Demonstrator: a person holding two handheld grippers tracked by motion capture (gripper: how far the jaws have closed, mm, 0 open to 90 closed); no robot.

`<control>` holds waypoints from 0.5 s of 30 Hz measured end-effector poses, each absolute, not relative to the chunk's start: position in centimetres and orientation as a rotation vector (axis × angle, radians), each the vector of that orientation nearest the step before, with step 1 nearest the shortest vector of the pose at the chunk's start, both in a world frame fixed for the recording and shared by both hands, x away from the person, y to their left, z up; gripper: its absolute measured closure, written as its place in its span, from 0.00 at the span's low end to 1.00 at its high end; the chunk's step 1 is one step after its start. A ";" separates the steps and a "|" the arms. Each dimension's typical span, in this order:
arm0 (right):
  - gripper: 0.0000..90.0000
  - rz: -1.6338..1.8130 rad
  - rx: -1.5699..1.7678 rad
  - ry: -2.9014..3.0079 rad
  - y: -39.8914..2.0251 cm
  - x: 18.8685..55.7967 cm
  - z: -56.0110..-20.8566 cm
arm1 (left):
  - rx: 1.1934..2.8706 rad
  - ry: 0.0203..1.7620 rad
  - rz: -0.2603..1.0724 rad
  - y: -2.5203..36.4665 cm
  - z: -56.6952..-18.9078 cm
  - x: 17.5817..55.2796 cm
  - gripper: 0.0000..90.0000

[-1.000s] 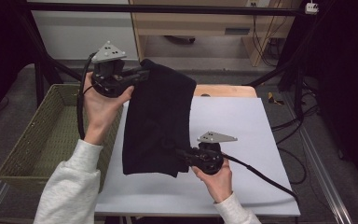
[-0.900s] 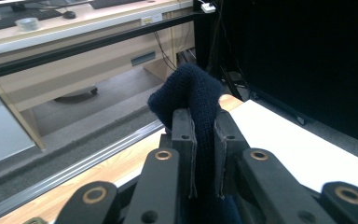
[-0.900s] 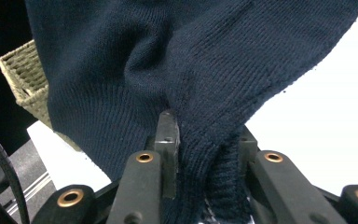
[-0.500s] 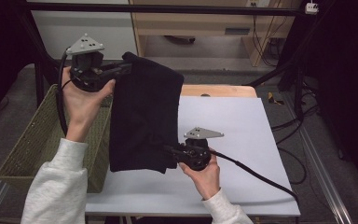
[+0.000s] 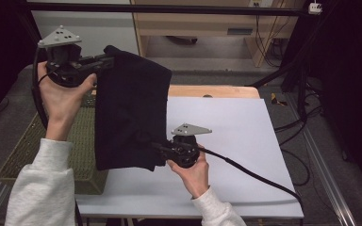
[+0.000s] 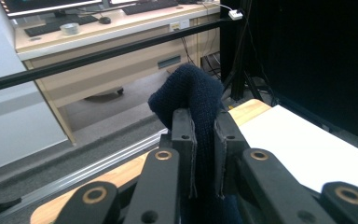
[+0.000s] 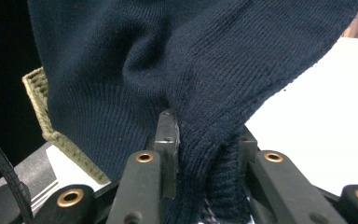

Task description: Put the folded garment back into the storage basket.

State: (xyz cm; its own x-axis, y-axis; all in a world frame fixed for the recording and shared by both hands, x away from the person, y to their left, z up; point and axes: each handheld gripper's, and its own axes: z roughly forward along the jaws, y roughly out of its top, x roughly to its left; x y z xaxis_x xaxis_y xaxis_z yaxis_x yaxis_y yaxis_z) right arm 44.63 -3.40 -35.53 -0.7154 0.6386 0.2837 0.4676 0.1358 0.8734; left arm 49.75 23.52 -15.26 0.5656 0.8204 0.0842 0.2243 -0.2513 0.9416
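Note:
A dark navy knitted garment [image 5: 129, 113] hangs folded in the air between my two grippers, over the left part of the white table [image 5: 226, 136]. My left gripper [image 5: 104, 60], held high at the upper left, is shut on the garment's top edge; in the left gripper view the knit [image 6: 191, 95] bulges up between the jaws [image 6: 204, 135]. My right gripper [image 5: 159, 149], lower and near the table's middle, is shut on the garment's bottom corner, and the knit [image 7: 168, 60] spreads upward from its jaws [image 7: 205, 140].
An olive woven basket [image 5: 75, 150] stands at the table's left edge, partly under the hanging garment; its rim [image 7: 39, 100] appears in the right gripper view. A wooden board [image 5: 217, 92] lies behind the white surface. A black bar [image 5: 193, 9] crosses the back.
Both hands have carried the garment to the left, toward the basket, and slightly upward. The grips on it have stayed the same.

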 end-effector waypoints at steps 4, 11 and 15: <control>0.80 1.638 1.098 2.242 -2.6 44.8 -35.3 | 1.772 0.876 0.737 24.2 -15.0 49.7 0.90; 0.80 1.649 1.083 2.248 -1.0 45.1 -35.1 | 1.762 0.903 0.763 25.8 -14.6 49.9 0.90; 0.80 1.658 1.076 2.250 -0.3 45.3 -35.0 | 1.768 0.921 0.786 26.7 -14.4 49.9 0.90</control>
